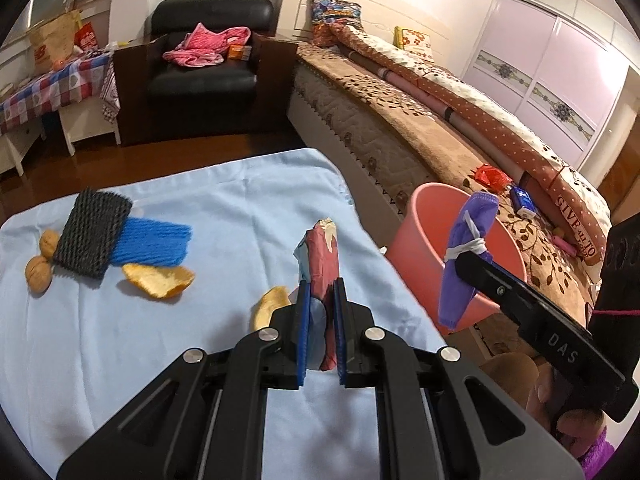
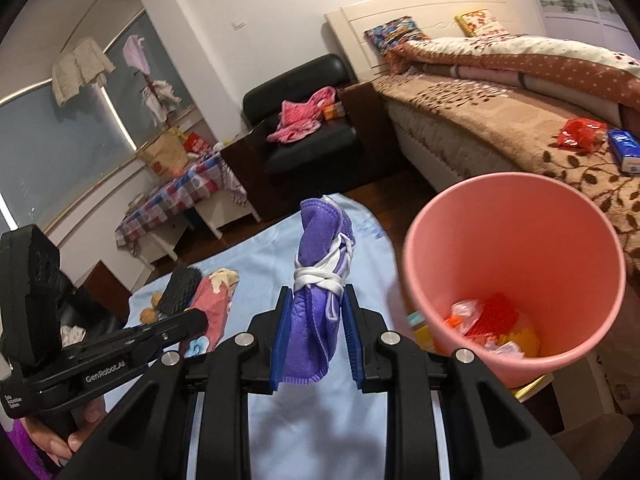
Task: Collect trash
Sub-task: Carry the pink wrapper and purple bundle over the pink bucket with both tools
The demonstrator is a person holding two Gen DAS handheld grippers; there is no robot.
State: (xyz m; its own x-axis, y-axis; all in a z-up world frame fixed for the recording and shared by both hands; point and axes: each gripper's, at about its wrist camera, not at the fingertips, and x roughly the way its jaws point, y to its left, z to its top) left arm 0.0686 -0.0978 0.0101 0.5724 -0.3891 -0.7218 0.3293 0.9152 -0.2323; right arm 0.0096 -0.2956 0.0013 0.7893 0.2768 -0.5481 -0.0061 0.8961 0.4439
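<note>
My left gripper is shut on a crumpled pink and blue wrapper, held above the light blue cloth. My right gripper is shut on a rolled purple face mask tied with its white straps, left of the pink bin. The bin holds red, orange and clear trash. In the left wrist view the mask hangs in front of the bin. Orange peels, two walnuts and black and blue foam nets lie on the cloth.
A bed with a brown blanket runs along the right, with a red wrapper and a blue tissue pack on it. A black armchair with pink clothes and a checked side table stand at the back.
</note>
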